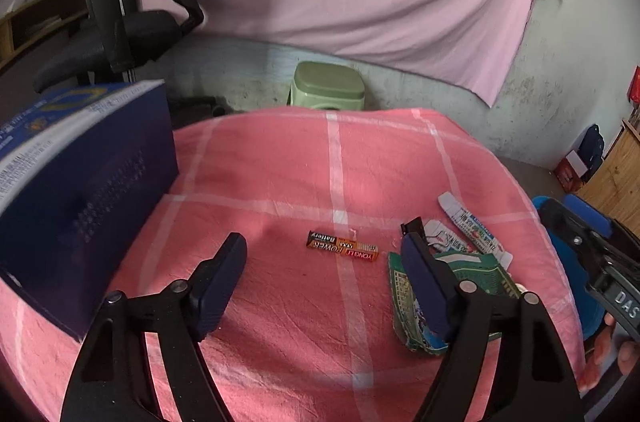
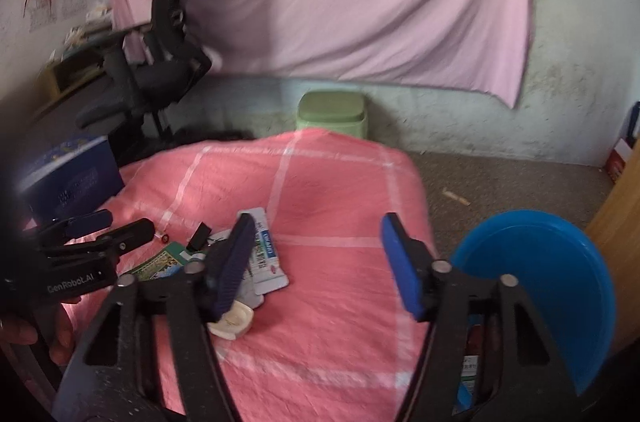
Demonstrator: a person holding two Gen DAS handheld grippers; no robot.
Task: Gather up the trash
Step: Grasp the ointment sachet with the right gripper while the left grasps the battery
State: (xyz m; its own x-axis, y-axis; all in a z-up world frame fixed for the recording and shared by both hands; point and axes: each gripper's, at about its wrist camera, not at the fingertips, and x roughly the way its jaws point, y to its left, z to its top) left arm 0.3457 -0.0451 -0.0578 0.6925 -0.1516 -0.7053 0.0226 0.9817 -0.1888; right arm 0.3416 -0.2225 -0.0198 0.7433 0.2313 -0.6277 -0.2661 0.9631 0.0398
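An orange battery pack (image 1: 343,246) lies on the pink checked cloth (image 1: 280,174). My left gripper (image 1: 324,262) is open and empty just in front of it. A green wrapper (image 1: 404,302) and a white tube (image 1: 474,228) lie to its right. In the right wrist view the tube (image 2: 266,254), the green wrapper (image 2: 160,262), a black clip (image 2: 199,236) and a cream lid (image 2: 234,322) lie by my left fingertip. My right gripper (image 2: 320,262) is open and empty above the cloth. A blue bin (image 2: 560,282) stands at the table's right side.
A dark blue box (image 1: 80,190) stands on the table's left. A green stool (image 1: 326,86) is behind the table. A black office chair (image 1: 120,34) is at the back left. A wooden cabinet (image 1: 616,174) is at the right.
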